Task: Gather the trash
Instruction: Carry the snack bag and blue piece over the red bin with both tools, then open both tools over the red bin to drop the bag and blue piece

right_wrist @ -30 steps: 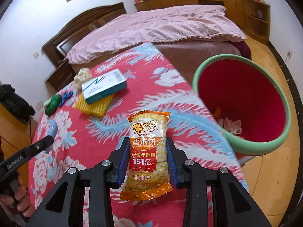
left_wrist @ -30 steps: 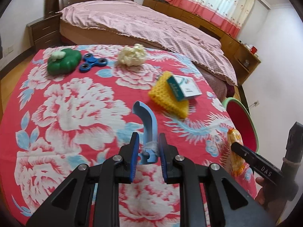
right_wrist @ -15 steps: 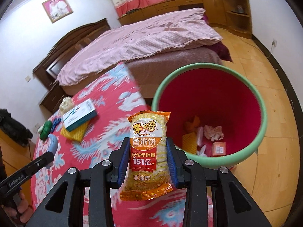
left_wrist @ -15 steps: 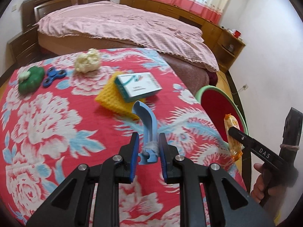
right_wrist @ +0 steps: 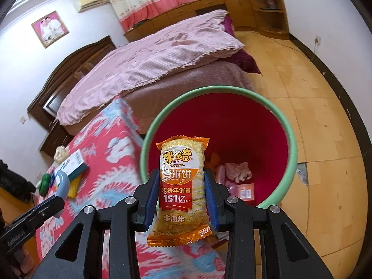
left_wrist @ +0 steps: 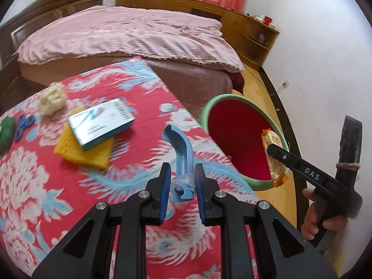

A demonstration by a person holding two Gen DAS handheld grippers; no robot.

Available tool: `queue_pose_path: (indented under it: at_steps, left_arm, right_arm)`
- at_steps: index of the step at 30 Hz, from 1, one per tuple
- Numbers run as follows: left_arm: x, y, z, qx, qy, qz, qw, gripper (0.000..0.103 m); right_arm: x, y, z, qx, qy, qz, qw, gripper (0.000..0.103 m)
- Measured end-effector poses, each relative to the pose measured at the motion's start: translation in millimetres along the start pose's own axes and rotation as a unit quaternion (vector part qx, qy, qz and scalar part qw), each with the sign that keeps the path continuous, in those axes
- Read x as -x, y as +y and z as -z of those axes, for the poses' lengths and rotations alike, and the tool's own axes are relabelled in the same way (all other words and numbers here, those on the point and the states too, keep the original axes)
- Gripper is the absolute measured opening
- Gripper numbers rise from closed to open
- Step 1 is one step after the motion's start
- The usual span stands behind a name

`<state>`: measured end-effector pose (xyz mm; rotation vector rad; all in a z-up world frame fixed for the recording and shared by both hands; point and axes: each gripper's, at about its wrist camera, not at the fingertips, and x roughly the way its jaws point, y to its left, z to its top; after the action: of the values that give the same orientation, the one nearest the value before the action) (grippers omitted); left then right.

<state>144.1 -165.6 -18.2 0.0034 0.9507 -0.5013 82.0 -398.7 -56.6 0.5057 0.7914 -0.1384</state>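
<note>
- Right wrist view: a rice cracker packet (right_wrist: 182, 181) is clamped upright between the closed fingers of the right gripper (right_wrist: 182, 200), poised at the near rim of the green bin (right_wrist: 293, 144) on the floor right of the table.
- Several scraps are already seen lying on the bin's red bottom.
- A blue plastic piece (left_wrist: 181, 155) is pinched by the left gripper (left_wrist: 182, 193), held over the table's right edge.
- Left on the floral tablecloth (left_wrist: 34, 186): a small box (left_wrist: 101, 124) on a yellow sponge (left_wrist: 81, 155), a crumpled tissue (left_wrist: 52, 98), a fidget spinner (left_wrist: 22, 125), a green toy (left_wrist: 5, 131).
- Both held items are judged not yet dropped.
</note>
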Motion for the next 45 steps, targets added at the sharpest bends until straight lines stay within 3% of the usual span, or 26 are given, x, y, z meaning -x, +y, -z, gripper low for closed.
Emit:
queue_pose_path:
  at_steps: [19,23,27,40,45]
  left_arm:
    - [-55.9,-63.8,-21.7,-0.064,0.038,0.033,0.9967,0.02]
    - [-62.3,-72.1,-24.5,-0.074,0.038,0.039,0.9958,0.02]
    - [-65.3,-77.7,-25.9,-0.077,0.039,0.049,0.9951,0.02]
    - [-55.3,-68.7,-22.9,-0.062,0.031,0.034,0.997,0.033]
    - [-46.6,-54.5,-18.6,-0.041,0.027,0.028,0.9984,0.034]
  right_arm:
    - [-19.1,-48.5,-13.9,-0.052,0.006,0.016,0.999,0.039]
    - [-16.3,-51.3,-16.1,-0.057,0.001,0.013,0.998,0.048]
    - [-11.0,-52.9,-17.4,-0.059,-0.007,0.015,0.998,0.048]
    - [3.1,-51.7,-14.7,-0.065,-0.014,0.011,0.998,0.049]
    - [5.6,-47.3,-12.6,-0.067,-0.009,0.01,0.998,0.049]
